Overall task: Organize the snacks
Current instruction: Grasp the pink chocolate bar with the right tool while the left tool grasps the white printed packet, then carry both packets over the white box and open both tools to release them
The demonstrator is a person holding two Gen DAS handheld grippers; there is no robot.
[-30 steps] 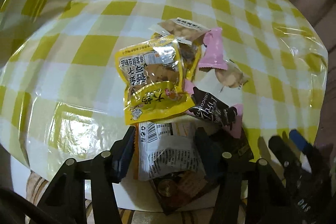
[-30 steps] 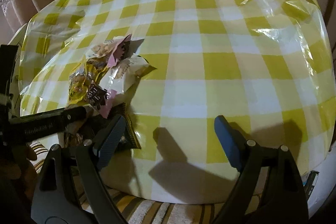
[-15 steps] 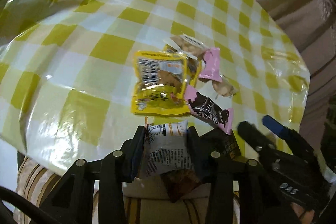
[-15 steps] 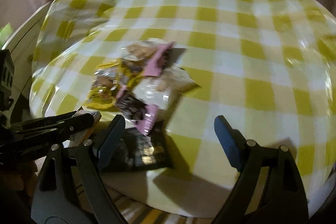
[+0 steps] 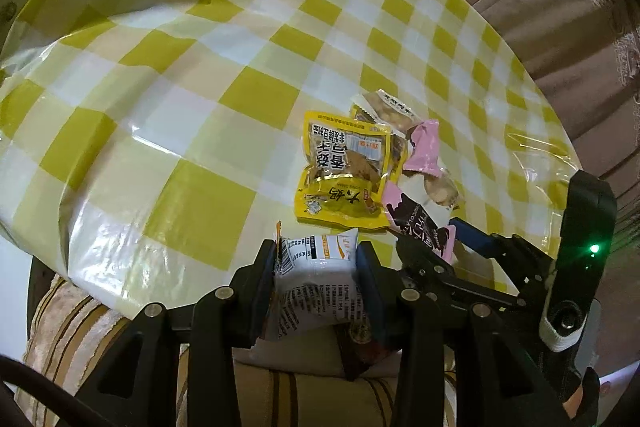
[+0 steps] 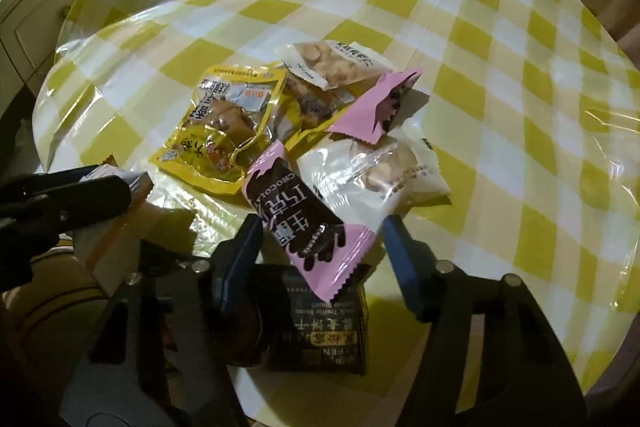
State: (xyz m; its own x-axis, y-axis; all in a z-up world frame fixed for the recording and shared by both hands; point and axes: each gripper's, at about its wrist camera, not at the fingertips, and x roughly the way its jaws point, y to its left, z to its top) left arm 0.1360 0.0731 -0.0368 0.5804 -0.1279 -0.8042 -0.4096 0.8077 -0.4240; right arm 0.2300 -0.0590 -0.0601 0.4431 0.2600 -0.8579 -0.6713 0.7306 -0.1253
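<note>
A heap of snack packets lies near the front edge of the round table point(image 5: 200, 87) point(image 6: 500, 107) with its yellow check cloth. My left gripper point(image 5: 316, 259) is shut on a white packet with a barcode point(image 5: 316, 279) point(image 6: 120, 183), held off the edge. My right gripper point(image 6: 320, 239) point(image 5: 440, 247) straddles the pink chocolate packet point(image 6: 312, 227) point(image 5: 416, 223); its jaws are closing and the blue pads stand just off its edges. A black packet point(image 6: 324, 323) lies under it. Behind are a yellow packet point(image 6: 224, 131) point(image 5: 344, 175) and a folded pink packet point(image 6: 376, 107) point(image 5: 424, 147).
A white biscuit packet point(image 6: 372, 175) and a clear nut packet point(image 6: 332, 63) complete the heap. A striped cushion point(image 5: 80, 327) sits below the table edge, brown upholstery point(image 5: 560, 7) behind, and a white cabinet point(image 6: 32, 7) at the left.
My left gripper closed on the white packet and drew it away from the heap. My right gripper swung left over the heap, and its jaws narrowed around the pink chocolate packet.
</note>
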